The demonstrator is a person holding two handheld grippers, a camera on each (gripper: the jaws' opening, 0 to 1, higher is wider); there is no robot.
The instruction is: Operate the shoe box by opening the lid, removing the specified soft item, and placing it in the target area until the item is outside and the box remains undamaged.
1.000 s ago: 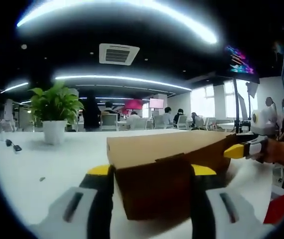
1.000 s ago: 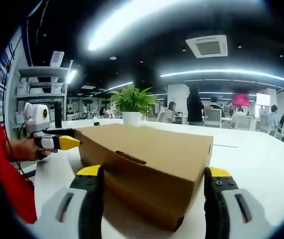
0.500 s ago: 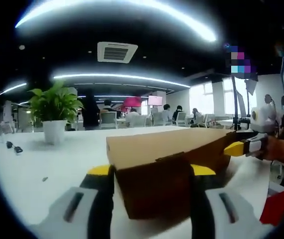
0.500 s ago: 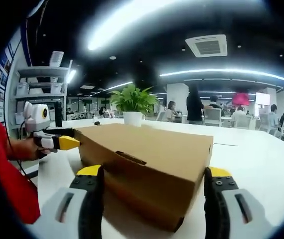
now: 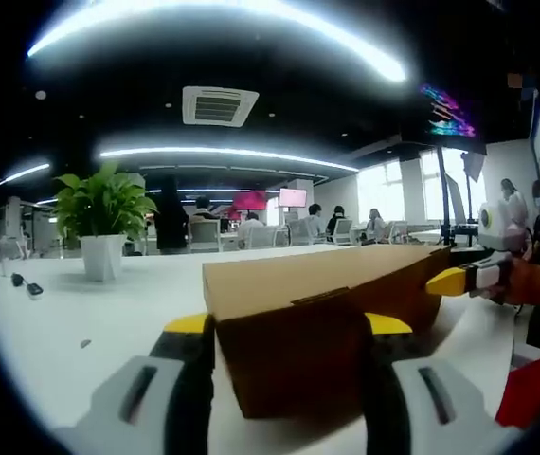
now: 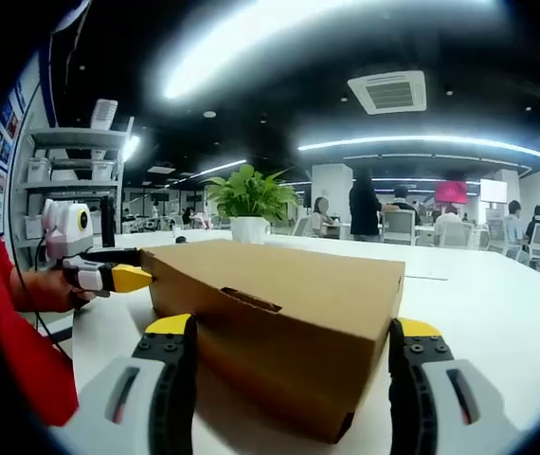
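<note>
A closed brown cardboard shoe box (image 5: 308, 275) lies flat on the white table (image 5: 109, 313). My left gripper (image 5: 289, 327) is open, and its two yellow-tipped jaws straddle one short end of the box, close against its sides. My right gripper (image 6: 292, 332) is open in the same way around a corner of the box (image 6: 289, 280) at the opposite end. The right gripper (image 5: 459, 281) comes in by the box's far end in the left gripper view. The left gripper (image 6: 123, 278), held by a hand, sits at the box's far corner in the right gripper view. The box's contents are hidden.
A potted green plant (image 5: 104, 223) stands on the table beyond the box, also plant (image 6: 249, 204). A small dark item (image 5: 24, 284) lies at the left. A white shelf unit (image 6: 71, 161) stands at the left. A red sleeve (image 6: 24, 370) is near. People sit at desks behind.
Both views have shifted very slightly. The box and both grippers keep their places around it.
</note>
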